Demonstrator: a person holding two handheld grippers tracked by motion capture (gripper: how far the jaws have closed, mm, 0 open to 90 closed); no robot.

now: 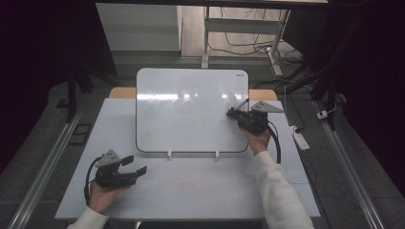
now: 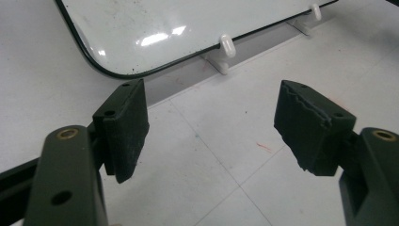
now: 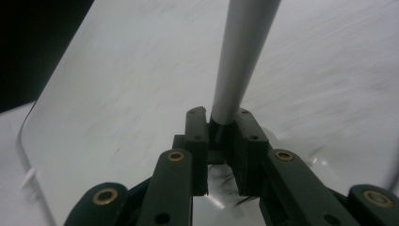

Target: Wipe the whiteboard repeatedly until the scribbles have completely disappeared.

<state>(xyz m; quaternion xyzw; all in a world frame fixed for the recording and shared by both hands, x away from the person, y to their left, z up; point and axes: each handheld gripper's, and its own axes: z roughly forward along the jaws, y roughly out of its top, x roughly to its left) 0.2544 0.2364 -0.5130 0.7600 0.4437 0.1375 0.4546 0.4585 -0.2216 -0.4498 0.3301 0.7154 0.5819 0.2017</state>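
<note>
Right gripper: the right gripper (image 1: 237, 112) sits over the right part of the whiteboard (image 1: 191, 109), its jaws clamped tight on a slim grey marker (image 3: 237, 70) whose barrel runs up and away between the pads in the right gripper view.
Left gripper: the left gripper (image 2: 211, 122) rests on the counter (image 1: 200, 186) near its front left corner, jaws spread wide with nothing between them; in the high view it lies well apart from the board's lower left corner.
Marker position: in the high view the marker (image 1: 242, 104) slants up from the right gripper above the board's right side; which end bears the tip I cannot tell.
Board position: the whiteboard stands tilted on two small white clips (image 2: 227, 47) at its lower edge, in the middle of the counter.
Handling, marker: likely light, stiff and smooth, so it may swivel or slide in the pads if pressed hard; a hold around the barrel close to the writing end should steady it.
Handling, board: probably rigid and glossy, and as it leans on clips it may shift under a firm push.
Count: one marker, one whiteboard, two clips, two grippers.
Surface: faint coloured specks mark the counter near the left gripper.
</note>
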